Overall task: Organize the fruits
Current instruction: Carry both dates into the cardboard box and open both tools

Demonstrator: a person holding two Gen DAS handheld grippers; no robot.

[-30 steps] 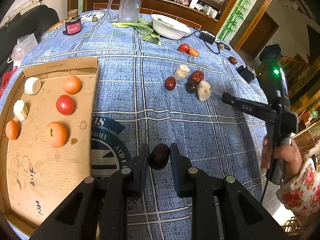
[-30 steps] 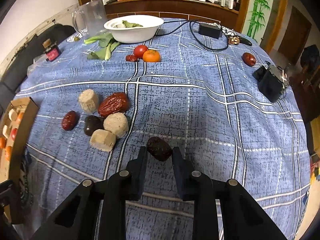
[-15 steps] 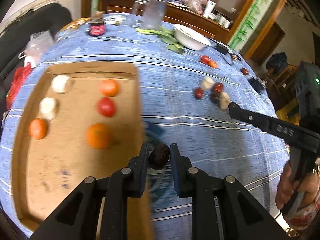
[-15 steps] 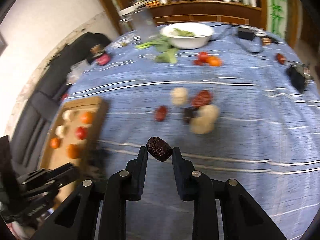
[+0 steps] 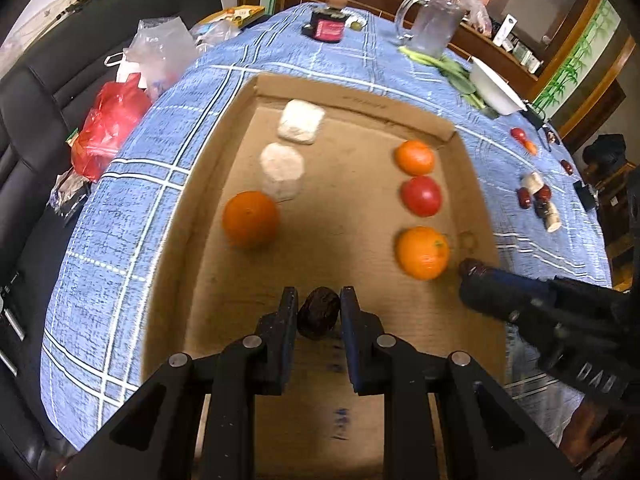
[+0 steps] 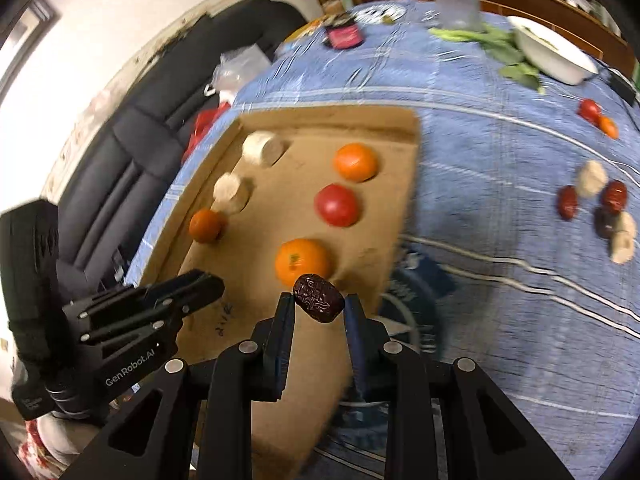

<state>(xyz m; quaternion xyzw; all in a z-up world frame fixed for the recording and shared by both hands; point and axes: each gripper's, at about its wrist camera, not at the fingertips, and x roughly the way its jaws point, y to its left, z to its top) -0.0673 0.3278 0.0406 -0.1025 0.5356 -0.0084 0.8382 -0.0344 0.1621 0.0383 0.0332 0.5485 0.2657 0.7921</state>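
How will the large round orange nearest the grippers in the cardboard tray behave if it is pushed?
The large round orange would probably roll, since the flat cardboard tray gives no stop nearby. Its smooth peel may slip on the pads. It looks firm, unlikely to bruise.

The cardboard tray is matt brown paperboard with a slightly fibrous face, lying on a woven blue cloth tablecloth with a coarse, mottled weave and white check lines. The oranges show a faintly dimpled, softly shiny peel, the tomato is smooth and glossy, and the dark dried date is deeply wrinkled with a dull sheen, held between matt black plastic fingers pinned with bright metal rivets. The sofa looks like smooth black leather, and beside it sits a crinkled glossy red plastic bag.
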